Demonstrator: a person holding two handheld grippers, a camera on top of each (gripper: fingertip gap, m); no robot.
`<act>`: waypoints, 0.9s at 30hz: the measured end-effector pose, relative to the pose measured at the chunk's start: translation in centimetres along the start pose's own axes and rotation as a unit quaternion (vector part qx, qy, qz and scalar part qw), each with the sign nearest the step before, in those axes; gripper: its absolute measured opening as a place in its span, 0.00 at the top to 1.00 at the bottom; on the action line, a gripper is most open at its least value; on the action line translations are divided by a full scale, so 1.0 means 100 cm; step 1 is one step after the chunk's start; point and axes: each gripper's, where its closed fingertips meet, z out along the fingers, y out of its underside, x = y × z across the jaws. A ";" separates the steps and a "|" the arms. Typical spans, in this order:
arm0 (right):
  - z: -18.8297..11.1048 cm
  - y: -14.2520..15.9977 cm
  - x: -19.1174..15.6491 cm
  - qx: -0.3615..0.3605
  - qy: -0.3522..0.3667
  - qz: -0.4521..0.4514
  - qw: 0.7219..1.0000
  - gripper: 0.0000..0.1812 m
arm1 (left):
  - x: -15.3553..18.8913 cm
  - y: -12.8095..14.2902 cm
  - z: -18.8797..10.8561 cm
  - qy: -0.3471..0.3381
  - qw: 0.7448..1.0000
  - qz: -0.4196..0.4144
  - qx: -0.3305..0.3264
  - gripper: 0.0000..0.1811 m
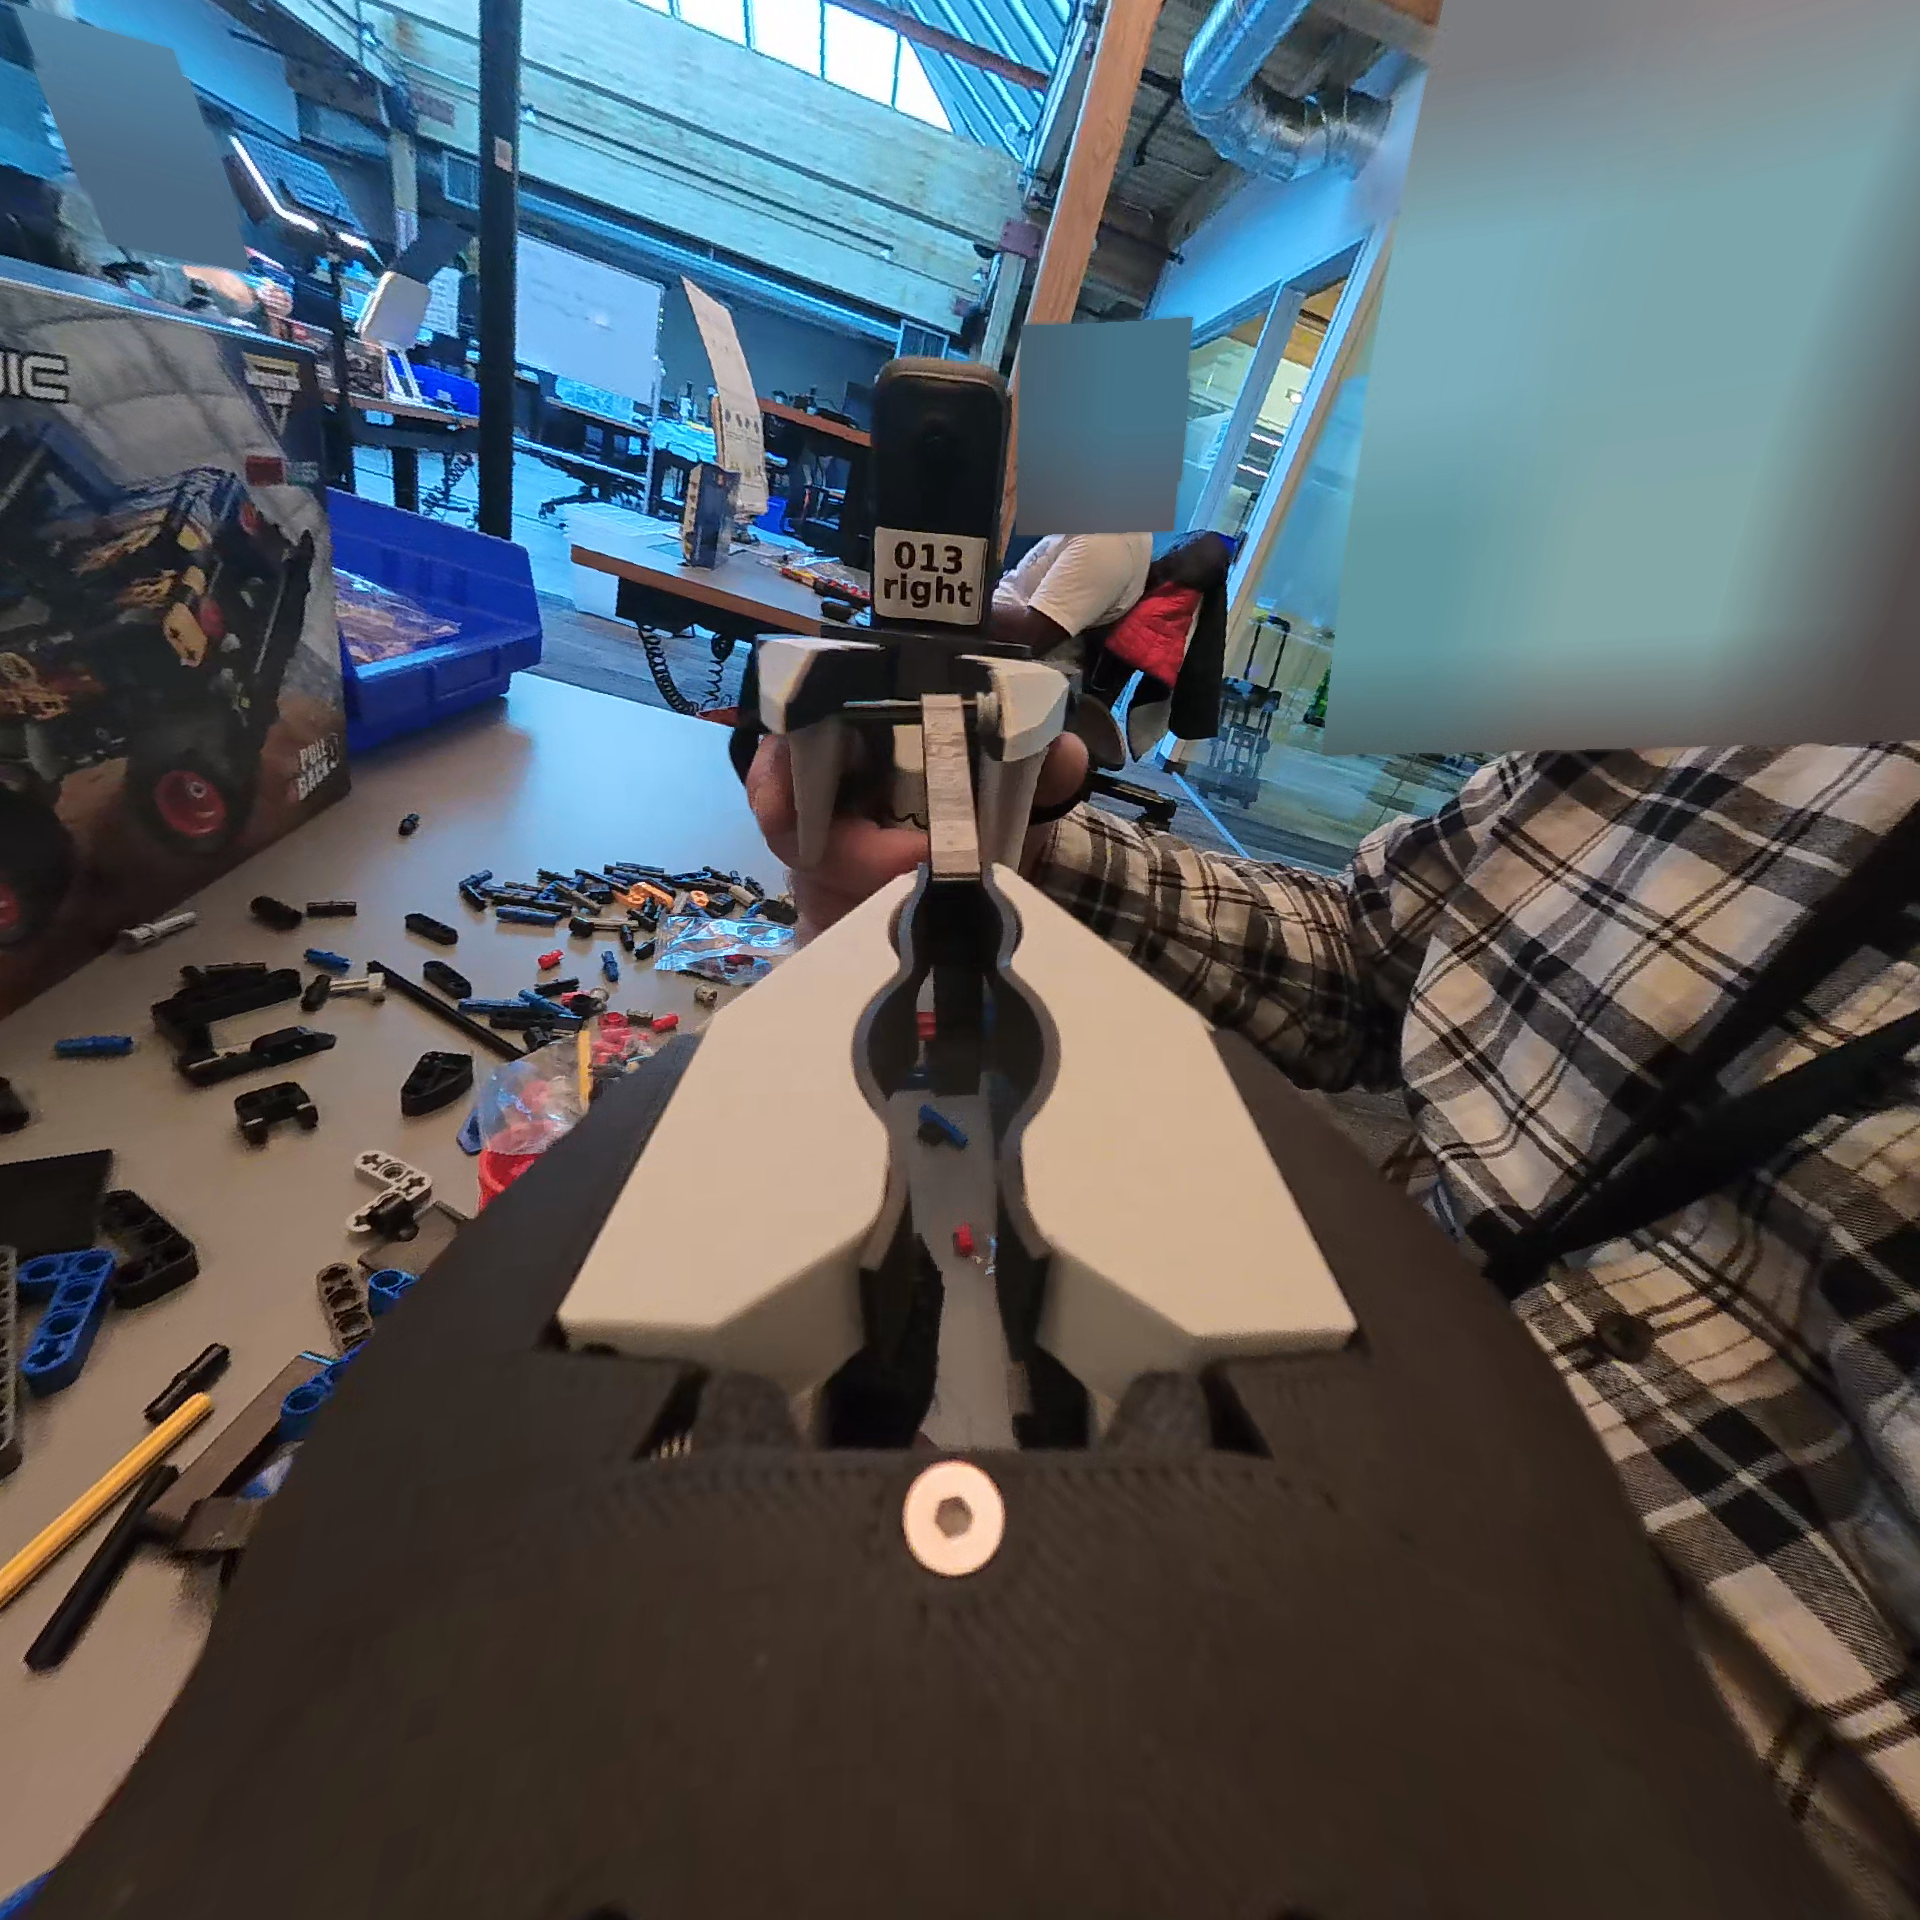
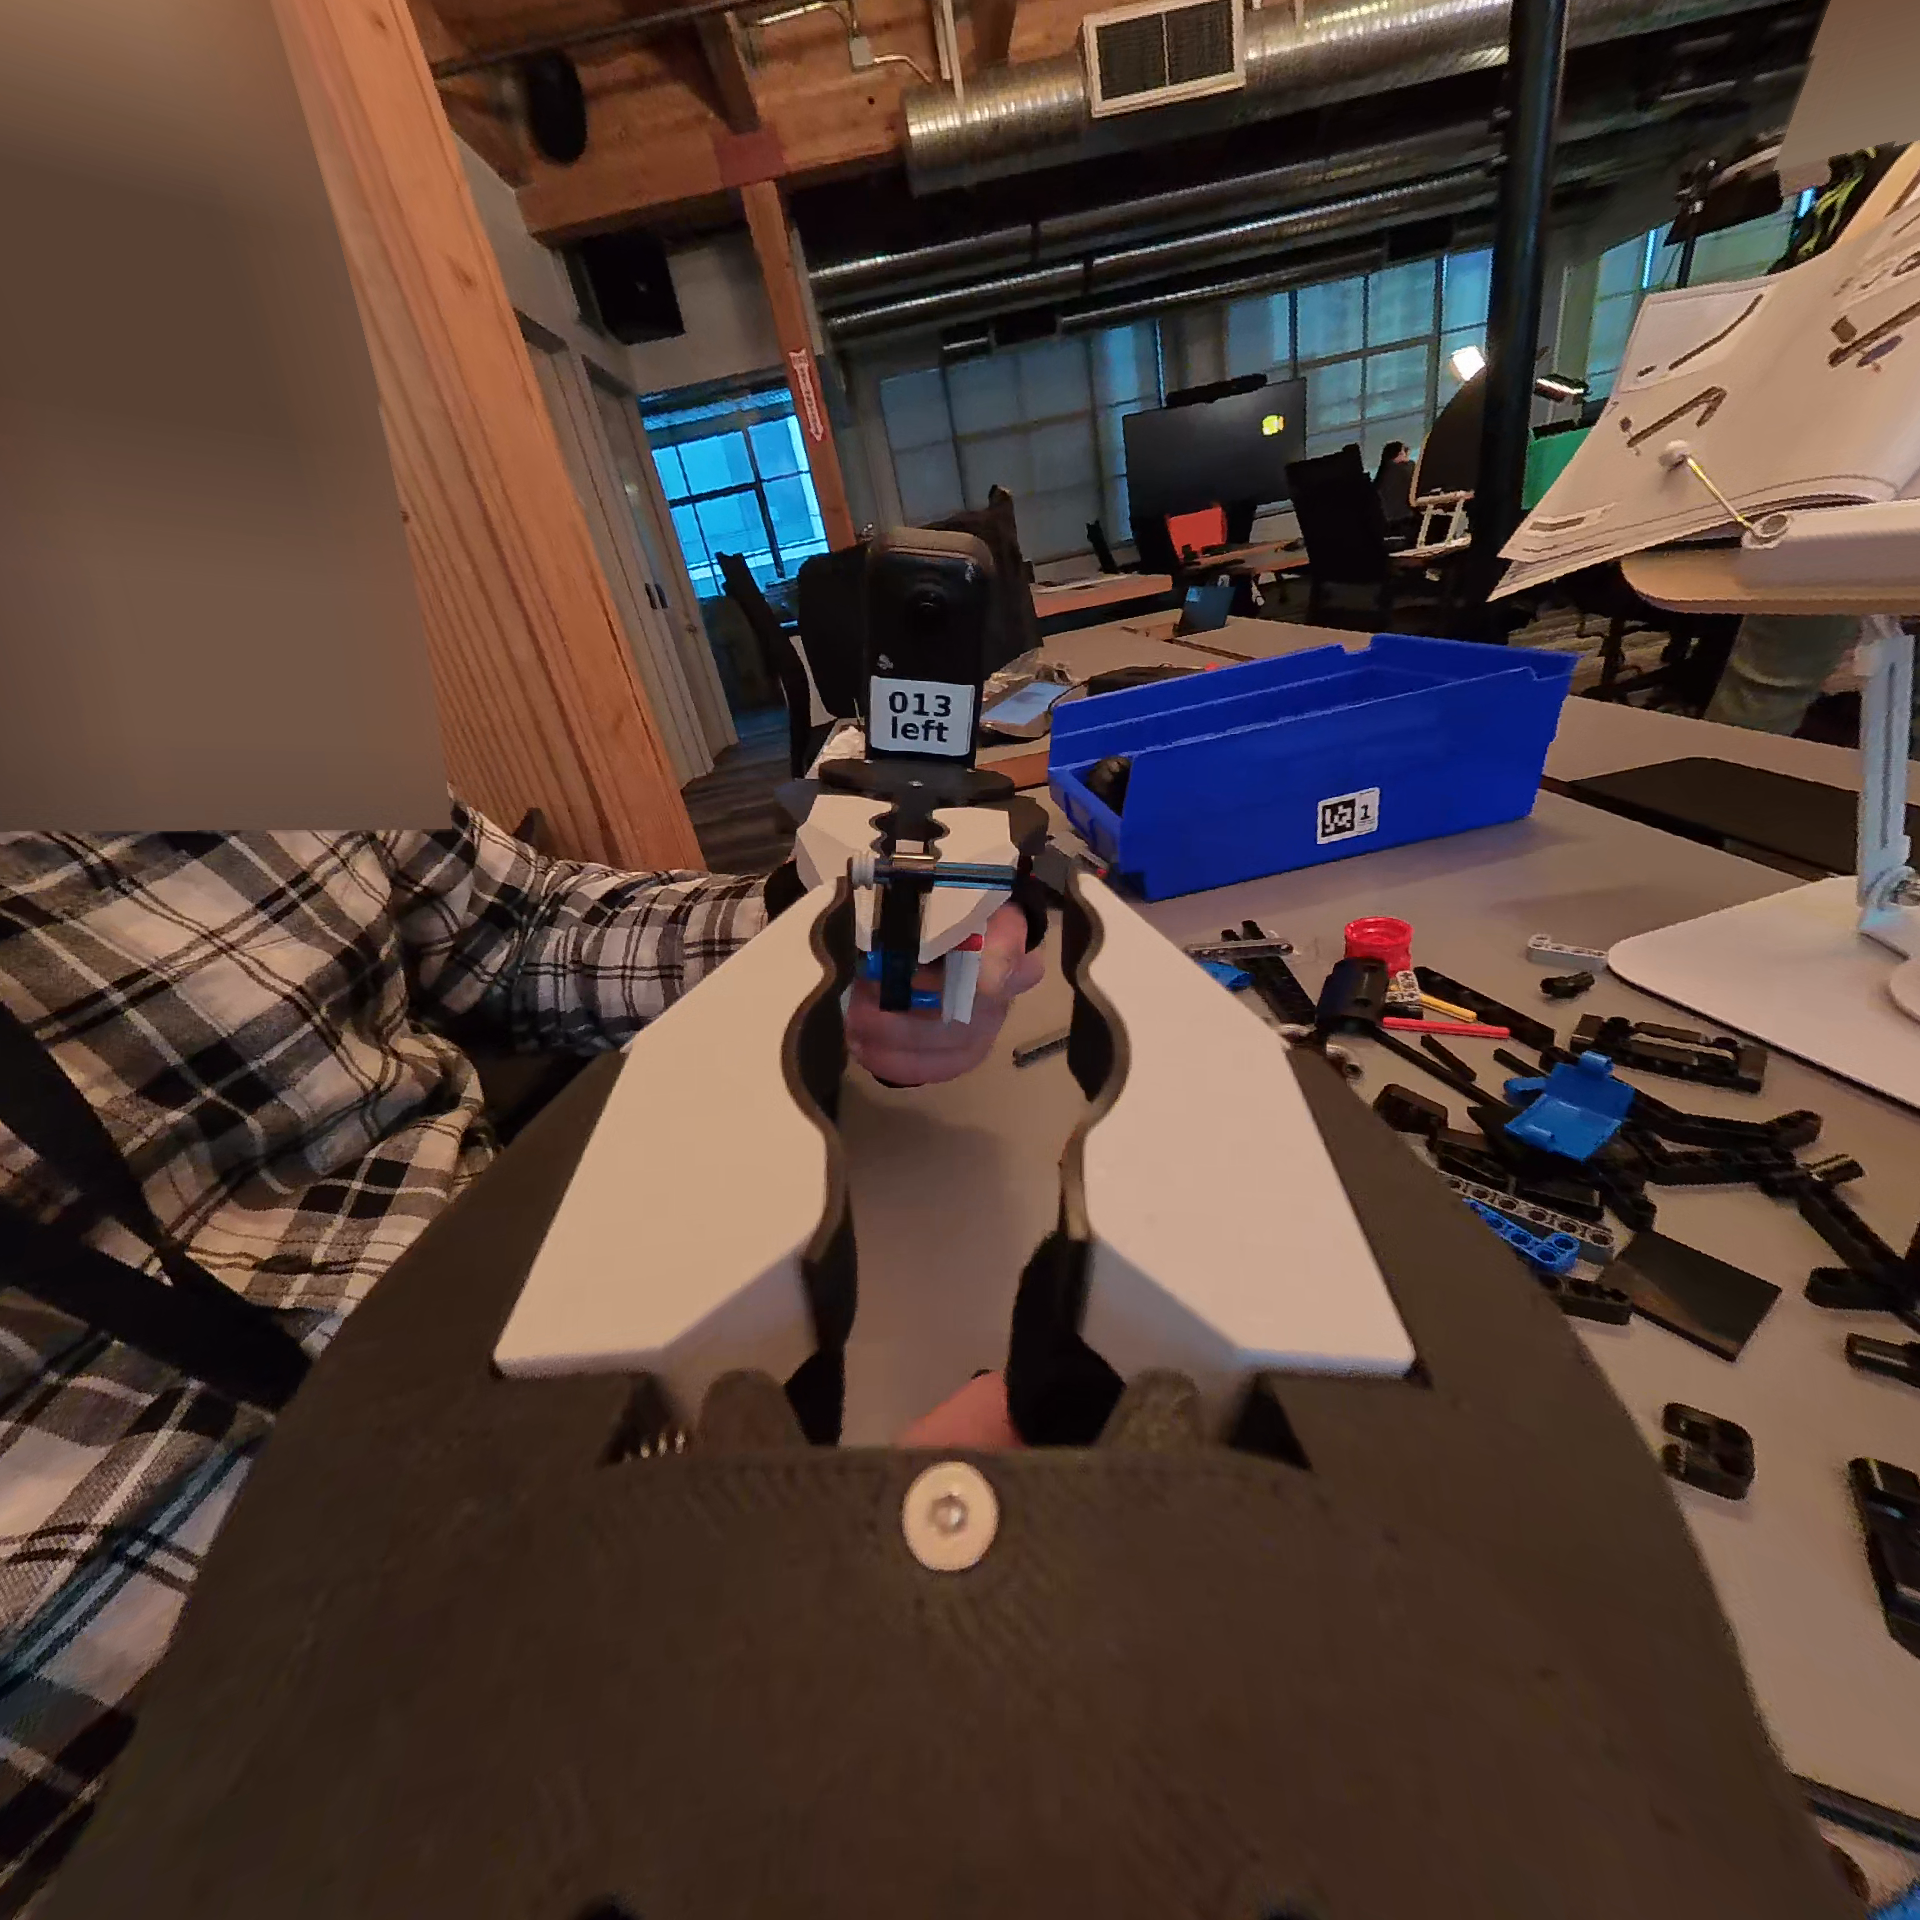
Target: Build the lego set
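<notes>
Both grippers raised above table (image 1: 582, 748), facing each other tip to tip, small lego assembly (image 2: 899, 940) between them. Loose lego parts (image 1: 582, 914) scattered on table below. Set box (image 1: 156, 623) stands behind them, bin (image 1: 436, 623) just beside box.

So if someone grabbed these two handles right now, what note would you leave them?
Left tongs: shut on the lower end of a small part-built piece, held up above the table.
Right tongs: parted, tips at either end of that piece's cross rod; I cannot tell whether they squeeze it.
Loose pieces are scattered on the table; the booklet is open on its stand, with the blue bin and the box nearby.
Done: only this small piece. Left: almost the whole model.
</notes>
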 end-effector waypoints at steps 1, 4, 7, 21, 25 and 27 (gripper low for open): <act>0.000 0.000 -0.001 0.000 -0.002 0.000 1.000 0.79 | 0.000 0.000 0.000 0.003 1.000 -0.002 0.001 0.97; 0.000 0.000 -0.003 -0.002 -0.008 -0.005 1.000 0.83 | 0.000 0.001 0.000 0.001 1.000 -0.002 -0.001 0.97; 0.000 0.000 -0.003 -0.001 -0.009 -0.002 1.000 0.84 | -0.001 0.001 0.001 -0.001 1.000 -0.001 -0.002 0.97; -0.002 -0.001 -0.007 0.002 -0.015 -0.018 1.000 0.85 | 0.003 0.005 0.004 0.008 1.000 -0.002 -0.009 0.97; -0.002 -0.001 -0.006 0.002 -0.011 -0.022 1.000 0.86 | 0.004 0.005 0.006 0.012 1.000 -0.004 -0.010 0.97; -0.001 -0.001 -0.003 0.003 -0.007 -0.020 1.000 1.00 | 0.006 0.007 0.008 0.014 1.000 0.001 -0.013 0.97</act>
